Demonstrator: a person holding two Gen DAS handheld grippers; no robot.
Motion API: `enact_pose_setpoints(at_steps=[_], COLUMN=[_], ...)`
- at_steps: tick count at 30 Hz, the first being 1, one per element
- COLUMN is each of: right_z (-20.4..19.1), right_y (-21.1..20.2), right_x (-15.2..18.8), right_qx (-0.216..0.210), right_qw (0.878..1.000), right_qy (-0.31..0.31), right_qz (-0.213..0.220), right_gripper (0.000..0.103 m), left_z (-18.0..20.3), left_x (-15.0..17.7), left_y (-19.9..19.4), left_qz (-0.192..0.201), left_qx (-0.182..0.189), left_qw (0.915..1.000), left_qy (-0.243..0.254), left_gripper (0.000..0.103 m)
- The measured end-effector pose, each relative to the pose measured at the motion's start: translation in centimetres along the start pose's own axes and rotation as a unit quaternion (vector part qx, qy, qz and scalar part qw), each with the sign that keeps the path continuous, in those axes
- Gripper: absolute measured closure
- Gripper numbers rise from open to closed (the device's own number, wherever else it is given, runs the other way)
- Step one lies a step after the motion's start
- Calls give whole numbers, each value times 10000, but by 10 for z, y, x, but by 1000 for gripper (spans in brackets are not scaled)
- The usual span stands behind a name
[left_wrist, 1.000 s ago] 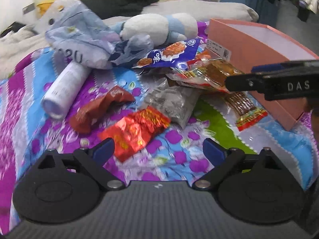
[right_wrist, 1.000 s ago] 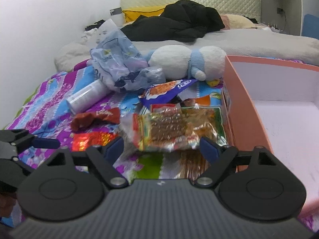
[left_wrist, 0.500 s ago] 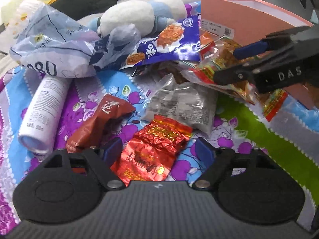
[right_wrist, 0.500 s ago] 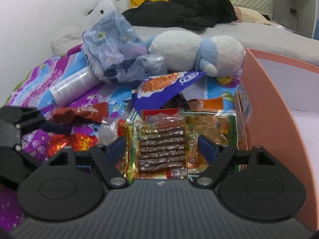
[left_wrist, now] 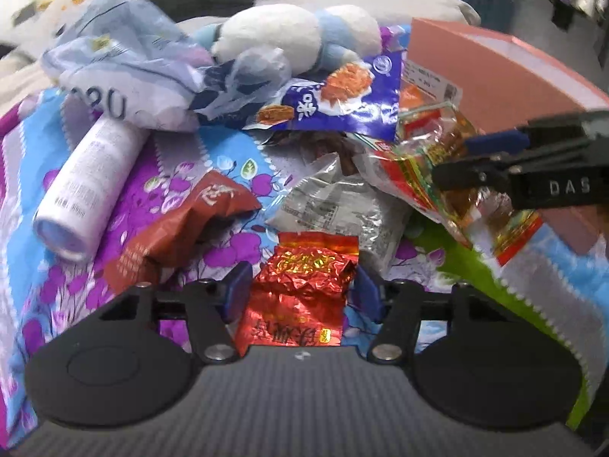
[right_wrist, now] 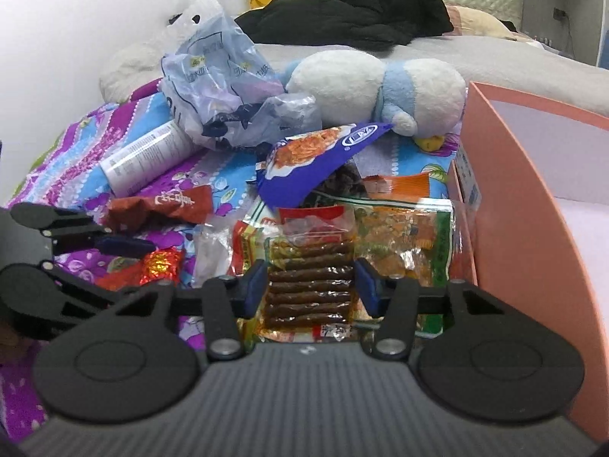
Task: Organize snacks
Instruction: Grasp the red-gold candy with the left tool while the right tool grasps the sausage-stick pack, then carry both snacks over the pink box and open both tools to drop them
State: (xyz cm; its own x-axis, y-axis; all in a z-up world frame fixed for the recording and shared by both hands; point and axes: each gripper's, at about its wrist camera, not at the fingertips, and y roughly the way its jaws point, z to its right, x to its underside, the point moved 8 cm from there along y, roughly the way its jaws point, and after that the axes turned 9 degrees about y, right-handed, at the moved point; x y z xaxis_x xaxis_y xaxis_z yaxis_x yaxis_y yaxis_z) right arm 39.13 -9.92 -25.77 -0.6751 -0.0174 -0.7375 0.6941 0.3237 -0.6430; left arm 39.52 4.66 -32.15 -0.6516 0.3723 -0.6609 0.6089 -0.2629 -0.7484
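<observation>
Presently I am working both grippers over a heap of snacks on the patterned bedspread (left_wrist: 236, 167). Starting at the left: the left gripper (left_wrist: 300, 293) is straddling the red foil packet (left_wrist: 304, 289), its blue pads pressing in against both crinkled sides, so I am judging it closed on the packet, though whether the packet is off the cloth I cannot tell. Just left of it lies a brown wrapper (left_wrist: 190, 224), and further left a white cylindrical bottle (left_wrist: 87, 190), both untouched. To do this step well I am advising a firm squeeze low on the foil, since it is slippery and crushes easily. Moving right, the right gripper (right_wrist: 310, 285) is bracketing the clear pack of brown sticks (right_wrist: 310, 285), pads at or close to its edges; full contact I cannot confirm. That pack is overlapping a green-edged bag (right_wrist: 411, 243), so I am recommending a straight lift to avoid dragging it along. Furthest right stands the pink box (right_wrist: 514, 209), open-topped, the likely destination.
</observation>
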Motion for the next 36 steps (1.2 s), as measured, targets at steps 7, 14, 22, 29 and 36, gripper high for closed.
enact_pose_setpoints(at_steps=[7, 14, 22, 29, 36], right_z=[-7, -11, -10, -6, -3], right_y=[-27, -57, -85, -110, -133], right_x=[4, 23, 50, 64, 62], right_qx=[-39, -59, -11, 44, 35], right_qw=[10000, 9999, 9996, 9991, 9991], right_qy=[26, 105, 224, 325, 374], right_qz=[2, -52, -193, -275, -202], right_gripper=[50, 50, 50, 50, 50], left_z=[12, 27, 45, 65, 81], left_x=[8, 19, 31, 37, 17], left_y=[-30, -67, -101, -125, -145], left_qz=[51, 145, 216, 224, 341], left_qx=[-169, -340, -447, -613, -594], left_qw=[9980, 9944, 9863, 9795, 9728], left_qy=[-599, -992, -1574, -1906, -2213], left_gripper=[38, 38, 38, 38, 38])
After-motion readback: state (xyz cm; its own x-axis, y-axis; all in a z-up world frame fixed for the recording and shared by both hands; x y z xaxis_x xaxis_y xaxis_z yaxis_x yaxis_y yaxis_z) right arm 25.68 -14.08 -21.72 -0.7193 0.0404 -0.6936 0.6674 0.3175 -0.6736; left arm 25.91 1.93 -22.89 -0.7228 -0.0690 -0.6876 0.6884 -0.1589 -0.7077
